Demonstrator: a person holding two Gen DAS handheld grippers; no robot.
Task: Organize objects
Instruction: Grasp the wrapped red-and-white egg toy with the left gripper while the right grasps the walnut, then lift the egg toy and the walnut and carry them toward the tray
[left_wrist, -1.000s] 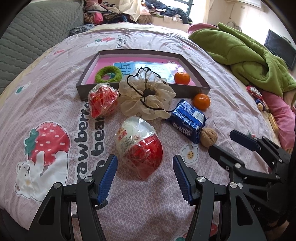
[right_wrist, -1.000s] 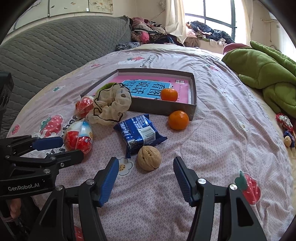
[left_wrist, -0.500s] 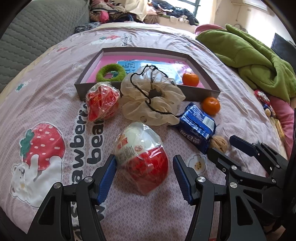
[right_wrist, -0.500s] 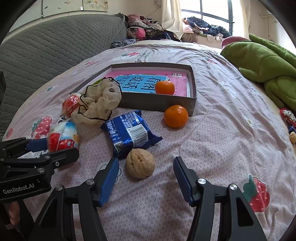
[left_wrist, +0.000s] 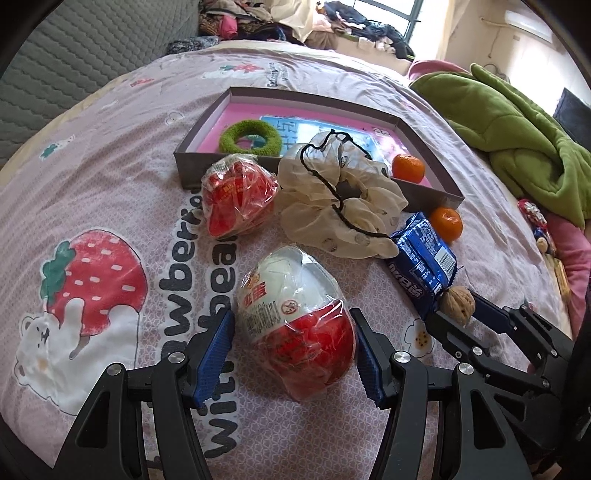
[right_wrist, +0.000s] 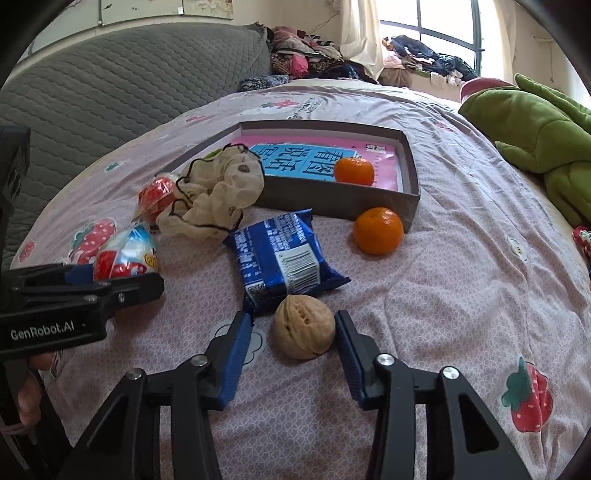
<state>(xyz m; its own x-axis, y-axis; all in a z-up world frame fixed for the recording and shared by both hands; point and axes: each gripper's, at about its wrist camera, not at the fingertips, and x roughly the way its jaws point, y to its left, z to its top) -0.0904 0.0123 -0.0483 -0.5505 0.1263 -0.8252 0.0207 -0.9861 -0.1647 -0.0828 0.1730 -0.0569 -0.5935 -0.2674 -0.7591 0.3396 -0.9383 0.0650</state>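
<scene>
The left gripper gapes around the wrapped egg, ungripped. The right gripper straddles the walnut, open; closing off-centre could roll it

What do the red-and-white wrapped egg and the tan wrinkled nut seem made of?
The red-and-white wrapped egg looks like smooth plastic under clear crinkled film, judging by glare and creases. The tan wrinkled nut looks like a hard, matt walnut shell, ridged with a seam.

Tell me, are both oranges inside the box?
No; one orange sits inside the box, while the other orange lies on the bedspread just outside its corner.
</scene>
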